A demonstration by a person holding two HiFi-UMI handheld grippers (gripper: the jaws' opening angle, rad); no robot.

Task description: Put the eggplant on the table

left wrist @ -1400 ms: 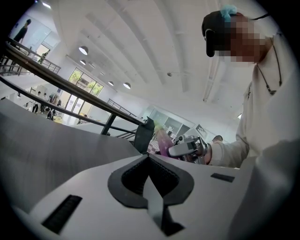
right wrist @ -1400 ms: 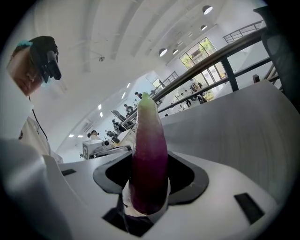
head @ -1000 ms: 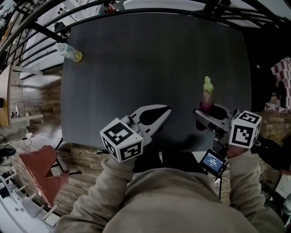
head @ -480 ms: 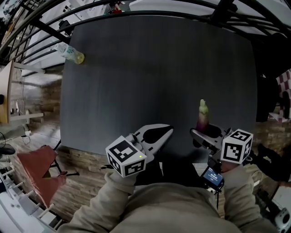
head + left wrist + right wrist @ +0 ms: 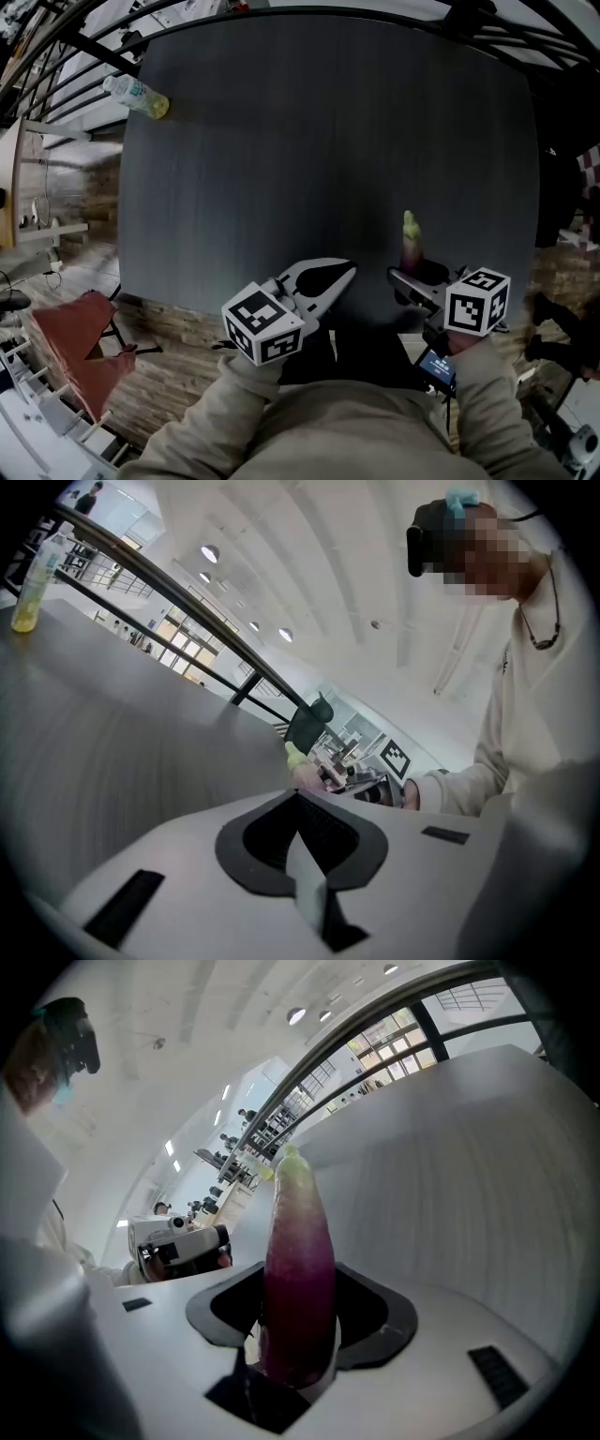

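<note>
A purple eggplant (image 5: 411,247) with a pale green tip stands out of my right gripper (image 5: 414,276), which is shut on its lower part just over the near edge of the dark grey table (image 5: 309,141). In the right gripper view the eggplant (image 5: 296,1241) fills the gap between the jaws of the right gripper (image 5: 300,1283). My left gripper (image 5: 347,271) is beside it to the left, shut with nothing in it; in its own view the left gripper (image 5: 296,797) has its tips together, and the eggplant (image 5: 298,764) shows beyond.
A clear plastic bottle (image 5: 136,96) with yellowish liquid lies at the table's far left corner. Black railings (image 5: 84,56) run along the far side. A red object (image 5: 75,347) sits on the floor at the left. A small lit screen (image 5: 438,367) hangs under my right hand.
Both grippers have sunk and drawn back toward the table's near edge. The eggplant has come down with the right gripper, still gripped. The left jaws stay shut.
</note>
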